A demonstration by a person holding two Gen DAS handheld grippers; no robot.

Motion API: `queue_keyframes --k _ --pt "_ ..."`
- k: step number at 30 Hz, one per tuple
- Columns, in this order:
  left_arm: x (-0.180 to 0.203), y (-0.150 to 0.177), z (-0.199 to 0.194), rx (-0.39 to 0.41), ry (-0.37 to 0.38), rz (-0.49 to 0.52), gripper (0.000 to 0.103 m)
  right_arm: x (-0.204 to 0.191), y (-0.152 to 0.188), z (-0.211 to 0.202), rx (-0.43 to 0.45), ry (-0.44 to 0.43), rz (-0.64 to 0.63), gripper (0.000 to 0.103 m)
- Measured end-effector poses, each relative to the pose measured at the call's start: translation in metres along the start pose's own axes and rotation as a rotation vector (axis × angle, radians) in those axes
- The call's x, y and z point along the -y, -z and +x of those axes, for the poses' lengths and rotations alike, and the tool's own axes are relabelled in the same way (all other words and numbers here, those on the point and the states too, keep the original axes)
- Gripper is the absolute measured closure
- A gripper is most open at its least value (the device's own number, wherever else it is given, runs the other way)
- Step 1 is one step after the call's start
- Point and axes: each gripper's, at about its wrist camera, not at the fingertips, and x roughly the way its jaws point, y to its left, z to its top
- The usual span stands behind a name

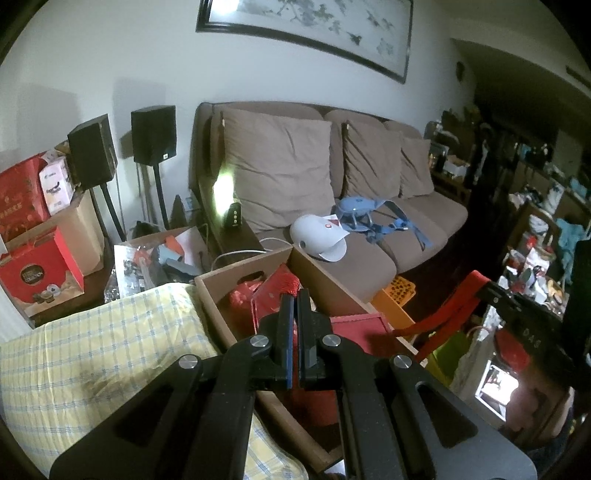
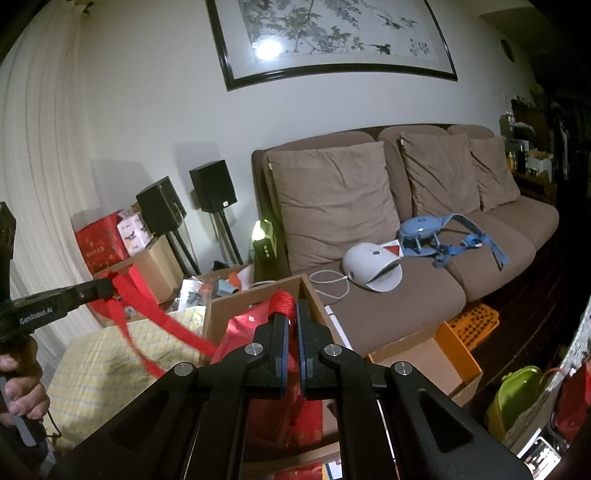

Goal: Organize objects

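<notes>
Left wrist view
Left tongs (image 1: 294, 295): one pair, fingers together, a bit of red braided ribbon at the tips.
Right tongs (image 1: 480, 284): one pair at the right edge, clamped on the red ribbon (image 1: 443, 310).
Ribbon run: slants from those tips down toward the wooden box (image 1: 236, 266).
Wooden box: one, open-topped, just beside the yellow checked cloth (image 1: 110, 350).
Red bag (image 1: 243, 295): one, inside the box; other red items beside it, count unclear.
Sofa (image 1: 369, 258): one, behind the box.
Cushions: three, first (image 1: 280, 166).
Speakers: two on stands, first (image 1: 92, 151).
White domed device (image 1: 317, 236): one, on the sofa seat.
Blue harness (image 1: 369, 218): one, just behind the device.

Right wrist view
Right tongs (image 2: 292, 310): fingers together, red braided ribbon at the tips.
Left tongs (image 2: 109, 290): clamped on the red ribbon (image 2: 155, 310), which droops to the red bag (image 2: 251, 332).
Ribbon count: one strap or two, cannot tell.
Hand (image 2: 22, 380): one, on the left tool's grip.
Framed painting (image 2: 332, 33): one.
Cushions, speakers: three and two again.
</notes>
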Motion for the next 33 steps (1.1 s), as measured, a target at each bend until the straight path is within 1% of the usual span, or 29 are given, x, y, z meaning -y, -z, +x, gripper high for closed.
queue_keyframes --k 17,33 --pt "-0.003 0.007 0.006 -0.028 -0.004 -0.001 0.102 0.006 0.008 0.01 -0.029 0.0 -0.003 0.099" --pt "-0.004 0.015 0.02 -0.079 -0.005 0.001 0.102 0.01 0.012 0.017 -0.048 0.015 0.012 0.099"
